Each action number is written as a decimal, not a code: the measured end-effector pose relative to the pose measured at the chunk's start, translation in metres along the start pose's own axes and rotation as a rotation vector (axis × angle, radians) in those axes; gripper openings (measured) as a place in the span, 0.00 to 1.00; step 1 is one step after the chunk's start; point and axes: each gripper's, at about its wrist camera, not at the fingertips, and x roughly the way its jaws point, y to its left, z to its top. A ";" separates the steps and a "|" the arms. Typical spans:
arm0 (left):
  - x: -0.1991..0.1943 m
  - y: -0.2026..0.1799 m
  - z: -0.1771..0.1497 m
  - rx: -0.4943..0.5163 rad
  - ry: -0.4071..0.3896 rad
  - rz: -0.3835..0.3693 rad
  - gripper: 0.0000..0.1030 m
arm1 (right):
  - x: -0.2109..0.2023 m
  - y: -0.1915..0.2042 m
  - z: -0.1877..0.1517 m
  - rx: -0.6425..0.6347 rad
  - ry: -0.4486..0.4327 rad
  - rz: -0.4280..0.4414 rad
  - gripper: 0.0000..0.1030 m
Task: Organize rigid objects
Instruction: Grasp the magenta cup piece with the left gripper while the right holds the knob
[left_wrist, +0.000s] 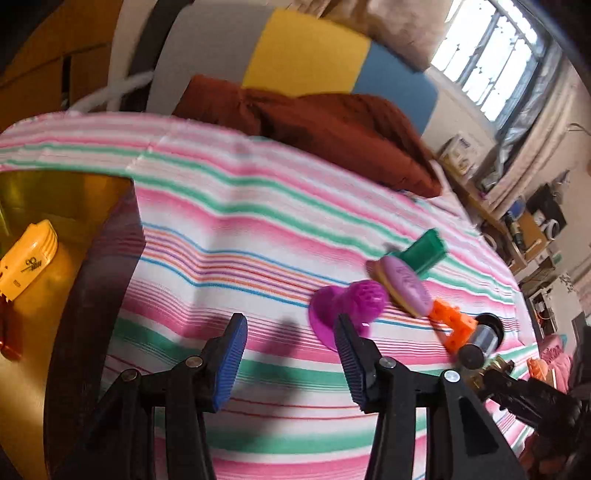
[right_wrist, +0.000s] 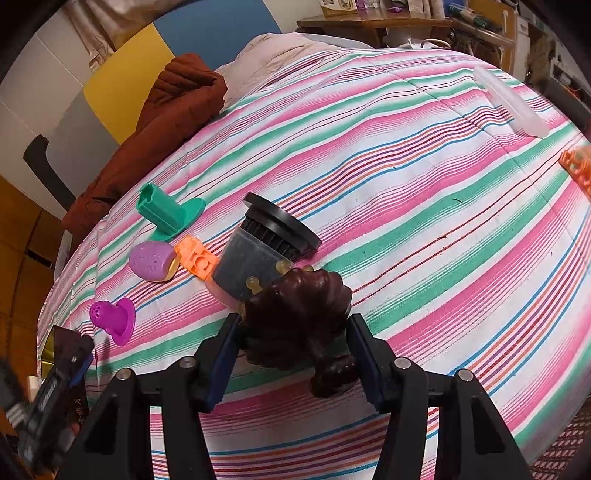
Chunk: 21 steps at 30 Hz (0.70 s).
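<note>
On the striped bedspread (right_wrist: 424, 192) lie a magenta suction-cup piece (left_wrist: 345, 308) (right_wrist: 112, 319), a lilac oval piece (left_wrist: 404, 286) (right_wrist: 151, 260), a green stand (left_wrist: 424, 251) (right_wrist: 166, 214), an orange block (left_wrist: 452, 326) (right_wrist: 195, 258) and a dark cylinder with a black lid (left_wrist: 484, 338) (right_wrist: 266, 247). My left gripper (left_wrist: 291, 363) is open and empty, just left of the magenta piece. My right gripper (right_wrist: 291, 358) is shut on a dark brown lumpy object (right_wrist: 295, 325), next to the cylinder.
A gold-lined box (left_wrist: 44, 280) at the left holds a yellow object (left_wrist: 27, 260). A brown quilt (right_wrist: 162, 122) lies at the bed's head. A clear tube (right_wrist: 509, 105) and another orange piece (right_wrist: 576, 164) lie at the right. Cluttered shelves (left_wrist: 532, 221) stand beyond the bed.
</note>
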 end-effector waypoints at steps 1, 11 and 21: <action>-0.004 -0.006 -0.001 0.036 -0.022 -0.002 0.51 | 0.000 0.000 0.000 0.000 0.000 0.000 0.57; 0.030 -0.068 0.011 0.317 -0.017 0.046 0.59 | 0.000 0.001 -0.001 -0.002 -0.001 -0.003 0.57; 0.039 -0.050 0.005 0.283 -0.020 0.013 0.33 | 0.003 0.005 0.002 -0.012 -0.002 -0.006 0.57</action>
